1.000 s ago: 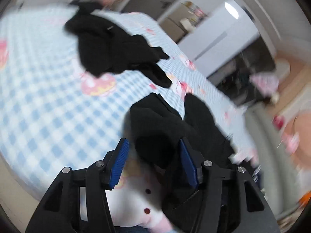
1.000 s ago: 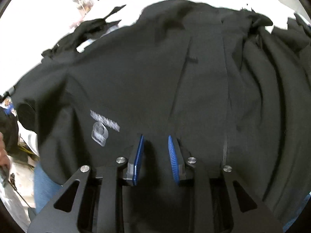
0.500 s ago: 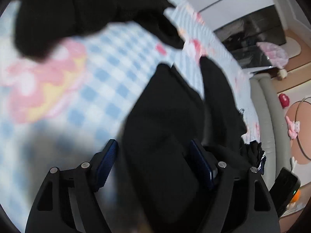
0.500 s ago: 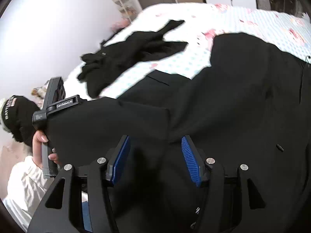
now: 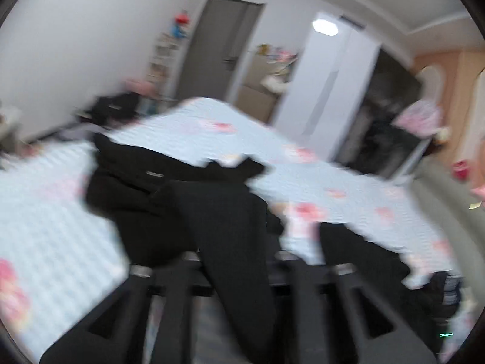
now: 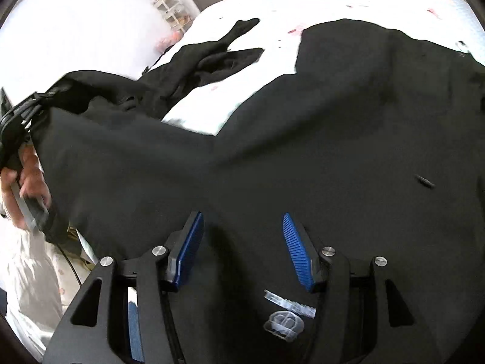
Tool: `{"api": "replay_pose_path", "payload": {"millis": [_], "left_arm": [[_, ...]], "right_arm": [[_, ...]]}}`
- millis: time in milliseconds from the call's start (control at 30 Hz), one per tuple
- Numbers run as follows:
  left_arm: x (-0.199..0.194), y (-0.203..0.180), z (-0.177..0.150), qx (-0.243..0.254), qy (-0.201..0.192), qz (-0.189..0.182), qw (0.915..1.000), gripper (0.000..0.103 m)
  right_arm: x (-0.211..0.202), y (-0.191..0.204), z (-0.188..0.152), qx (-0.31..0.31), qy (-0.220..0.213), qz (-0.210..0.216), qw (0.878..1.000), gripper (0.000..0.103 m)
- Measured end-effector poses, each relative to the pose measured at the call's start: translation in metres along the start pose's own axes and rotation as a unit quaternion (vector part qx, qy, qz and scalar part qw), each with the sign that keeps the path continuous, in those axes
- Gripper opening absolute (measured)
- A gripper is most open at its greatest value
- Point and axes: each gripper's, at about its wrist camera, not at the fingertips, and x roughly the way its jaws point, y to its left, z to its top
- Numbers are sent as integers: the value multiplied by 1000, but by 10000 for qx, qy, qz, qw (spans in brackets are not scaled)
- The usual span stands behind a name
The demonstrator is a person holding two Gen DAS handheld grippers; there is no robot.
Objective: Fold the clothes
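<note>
A large black garment (image 6: 333, 127) with a small white logo (image 6: 283, 324) lies spread over the bed. My right gripper (image 6: 242, 242) hovers over it near the logo, open, its blue pads (image 6: 295, 251) apart with nothing pinched. At the far left of the right wrist view, my left gripper (image 6: 18, 115) holds up one edge of that garment, and the cloth hangs stretched from it. In the blurred left wrist view a black strip of garment (image 5: 233, 227) runs between the fingers of the left gripper (image 5: 236, 257) and hides the pads.
A second crumpled black garment (image 6: 212, 57) (image 5: 127, 179) lies farther back on the blue-checked sheet with pink prints (image 5: 333, 182). A person's hand (image 6: 27, 176) grips the left tool. A door (image 5: 218, 48), a shelf and a white wardrobe (image 5: 330, 79) stand beyond the bed.
The left gripper closed on the garment's edge and swung upward with it, so the room comes into view. The right gripper's fingers opened wider and stayed over the garment.
</note>
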Motion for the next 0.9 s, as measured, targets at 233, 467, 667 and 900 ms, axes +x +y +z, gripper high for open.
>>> {"api": "replay_pose_path", "payload": {"millis": [233,467,667,900], "left_arm": [[8,42,-93,-879,1476,-176,9850,49],[-46,-103,-186,-295,2143,-2181,9517,50],[-71,-226,-258,647,2687,-3142,9082,49],[-56,-237,-310,1148,3451,-1478,9197,31]], "right_arm": [[-60,-39,-52,228,86,-388,9990,56],[-122,-87,-114,545,-24,-934,9941,57],[-145,-117,-170,1043,-11,-852,9909,57],[-151,-124,-201,801,-7,-1209,9894,48]]}}
